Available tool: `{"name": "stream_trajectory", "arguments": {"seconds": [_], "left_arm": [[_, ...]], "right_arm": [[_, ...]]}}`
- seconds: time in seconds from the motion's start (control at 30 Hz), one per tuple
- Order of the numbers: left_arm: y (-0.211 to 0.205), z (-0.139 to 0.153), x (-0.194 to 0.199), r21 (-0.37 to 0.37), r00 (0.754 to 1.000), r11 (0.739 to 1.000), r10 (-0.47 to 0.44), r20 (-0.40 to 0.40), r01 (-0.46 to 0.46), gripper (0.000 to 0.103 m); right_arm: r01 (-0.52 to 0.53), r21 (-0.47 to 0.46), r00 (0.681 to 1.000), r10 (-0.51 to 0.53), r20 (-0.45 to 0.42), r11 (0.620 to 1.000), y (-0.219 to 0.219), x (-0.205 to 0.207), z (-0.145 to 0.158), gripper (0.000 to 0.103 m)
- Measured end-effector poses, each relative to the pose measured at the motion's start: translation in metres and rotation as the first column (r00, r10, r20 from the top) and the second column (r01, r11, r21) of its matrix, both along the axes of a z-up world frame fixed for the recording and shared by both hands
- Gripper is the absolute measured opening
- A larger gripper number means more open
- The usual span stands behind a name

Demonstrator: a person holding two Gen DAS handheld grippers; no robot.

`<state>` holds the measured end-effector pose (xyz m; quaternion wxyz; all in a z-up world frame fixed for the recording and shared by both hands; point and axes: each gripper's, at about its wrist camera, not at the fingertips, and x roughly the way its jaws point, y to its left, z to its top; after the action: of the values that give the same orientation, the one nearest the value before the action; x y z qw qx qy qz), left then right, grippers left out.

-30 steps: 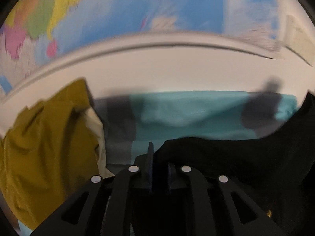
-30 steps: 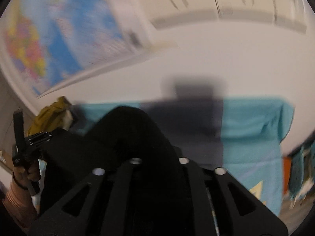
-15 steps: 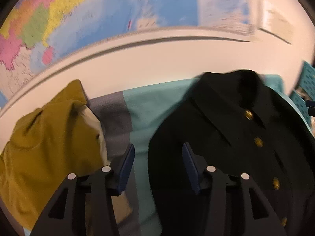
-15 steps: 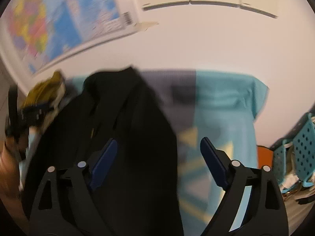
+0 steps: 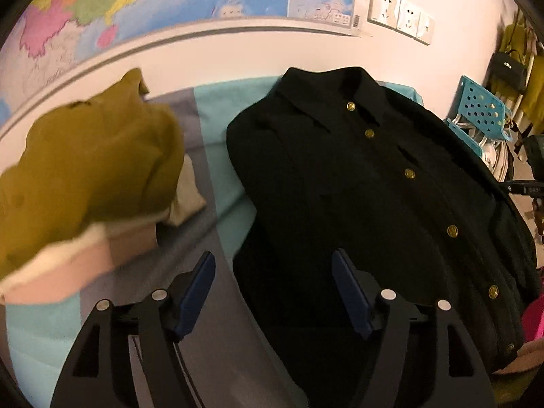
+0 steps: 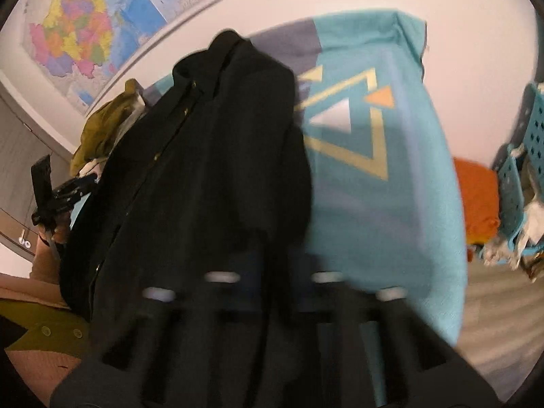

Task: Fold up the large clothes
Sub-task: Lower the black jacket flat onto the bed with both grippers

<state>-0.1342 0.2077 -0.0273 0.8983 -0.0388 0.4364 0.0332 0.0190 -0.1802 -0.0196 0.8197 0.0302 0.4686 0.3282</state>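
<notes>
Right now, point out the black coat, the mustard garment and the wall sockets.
black coat [image 5: 360, 183]: left wrist view, chest beside the gold buttons.
mustard garment [image 5: 88, 163]: left wrist view, middle of the heap.
wall sockets [image 5: 401, 17]: left wrist view, middle plate.

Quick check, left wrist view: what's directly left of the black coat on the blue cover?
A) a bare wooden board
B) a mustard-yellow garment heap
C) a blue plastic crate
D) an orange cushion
B: the mustard-yellow garment heap lies bunched on the blue cover, left of the black coat, which lies spread out with its gold buttons facing up.
</notes>
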Motion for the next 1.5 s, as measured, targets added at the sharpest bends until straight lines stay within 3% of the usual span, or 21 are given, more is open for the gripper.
{"name": "stream_trajectory", "arguments": {"seconds": [0.1,0.23,0.33,0.43,0.5,0.53,0.6,0.67,0.77,0.8,0.83,0.87,0.9,0.97,1.03,1.1,1.2,1.27,1.37,1.43,1.5], "left_arm": [[0.0,-0.001,-0.002,-0.015,1.0,1.0,0.018,-0.012,-0.018,0.069],[-0.003,0.002,-0.006,0.0,1.0,1.0,0.019,0.004,-0.019,0.069],[-0.005,0.001,-0.008,-0.005,1.0,1.0,0.016,0.002,-0.016,0.069],[-0.009,0.002,-0.013,-0.016,1.0,1.0,-0.003,-0.002,0.003,0.069],[-0.013,0.003,-0.02,-0.025,1.0,0.999,-0.025,-0.002,0.025,0.07],[-0.016,0.003,-0.023,-0.033,0.999,0.999,-0.033,-0.004,0.033,0.072],[-0.024,0.003,-0.029,-0.051,0.998,0.997,-0.064,-0.006,0.063,0.074],[-0.036,0.003,-0.034,-0.058,0.994,0.992,-0.111,0.002,0.111,0.077],[-0.056,-0.006,-0.038,-0.025,0.986,0.986,-0.164,-0.017,0.163,0.08],[-0.06,-0.01,-0.036,-0.016,0.985,0.986,-0.166,-0.037,0.165,0.076],[-0.062,-0.015,-0.035,-0.006,0.985,0.987,-0.159,-0.065,0.159,0.054],[-0.06,-0.019,-0.032,0.006,0.986,0.99,-0.14,-0.091,0.141,0.023],[-0.055,-0.019,-0.031,0.013,0.989,0.993,-0.112,-0.1,0.114,0.011],[-0.039,-0.006,-0.033,-0.037,0.994,0.996,-0.08,-0.071,0.078,0.007],[-0.023,0.016,-0.039,-0.028,0.999,0.999,-0.045,-0.013,0.044,0.006],[0.004,0.044,-0.046,0.003,0.997,0.999,0.043,0.057,-0.043,0.006],[0.062,0.06,-0.051,-0.082,0.98,0.98,0.186,0.075,-0.18,0.007],[0.085,0.049,-0.045,0.021,0.954,0.953,0.3,0.024,-0.301,0.017],[0.097,0.009,-0.029,0.215,0.906,0.9,0.409,-0.11,-0.38,0.039],[0.091,-0.005,-0.026,0.256,0.904,0.892,0.412,-0.118,-0.373,0.039],[0.088,-0.001,-0.033,0.234,0.905,0.891,0.417,-0.08,-0.39,0.043]], "right_arm": [[0.068,-0.009,0.99,-0.067,0.123,0.998,-0.011,0.002,0.04,0.005],[0.273,0.029,0.937,-0.272,0.218,0.962,-0.045,0.025,0.076,0.004],[0.35,0.051,0.927,-0.354,0.125,0.935,-0.059,0.052,0.049,0.001],[0.382,0.0,0.923,-0.381,0.051,0.924,-0.057,0.062,0.016,0.006],[0.35,0.032,0.933,-0.352,0.074,0.936,-0.049,0.05,0.019,0.03],[0.346,0.02,0.931,-0.346,0.12,0.938,-0.042,0.04,0.025,0.05],[0.295,0.001,0.939,-0.29,0.182,0.956,-0.03,0.021,0.034,0.053],[0.251,-0.02,0.949,-0.242,0.2,0.968,-0.018,0.005,0.038,0.066],[0.196,-0.025,0.961,-0.187,0.204,0.98,-0.009,-0.016,0.033,0.067],[0.19,-0.026,0.963,-0.181,0.2,0.981,-0.009,-0.018,0.032,0.067],[0.187,-0.028,0.964,-0.179,0.196,0.982,-0.008,-0.021,0.029,0.067],[0.185,-0.026,0.966,-0.177,0.19,0.982,-0.007,-0.023,0.027,0.067],[0.183,-0.022,0.967,-0.176,0.183,0.983,-0.006,-0.024,0.024,0.067],[0.188,-0.014,0.967,-0.183,0.176,0.982,-0.007,-0.027,0.021,0.067],[0.191,-0.007,0.966,-0.187,0.177,0.982,-0.009,-0.028,0.022,0.067],[0.196,0.003,0.964,-0.194,0.182,0.981,-0.01,-0.03,0.024,0.067],[0.203,0.012,0.96,-0.202,0.192,0.979,-0.013,-0.03,0.026,0.067],[0.201,0.016,0.961,-0.201,0.19,0.979,-0.015,-0.03,0.024,0.067],[0.221,0.002,0.959,-0.218,0.18,0.975,-0.018,-0.03,0.018,0.07],[0.235,-0.002,0.956,-0.23,0.183,0.972,-0.022,-0.033,0.018,0.073],[0.231,-0.014,0.957,-0.224,0.186,0.973,-0.024,-0.04,0.018,0.076]]}}
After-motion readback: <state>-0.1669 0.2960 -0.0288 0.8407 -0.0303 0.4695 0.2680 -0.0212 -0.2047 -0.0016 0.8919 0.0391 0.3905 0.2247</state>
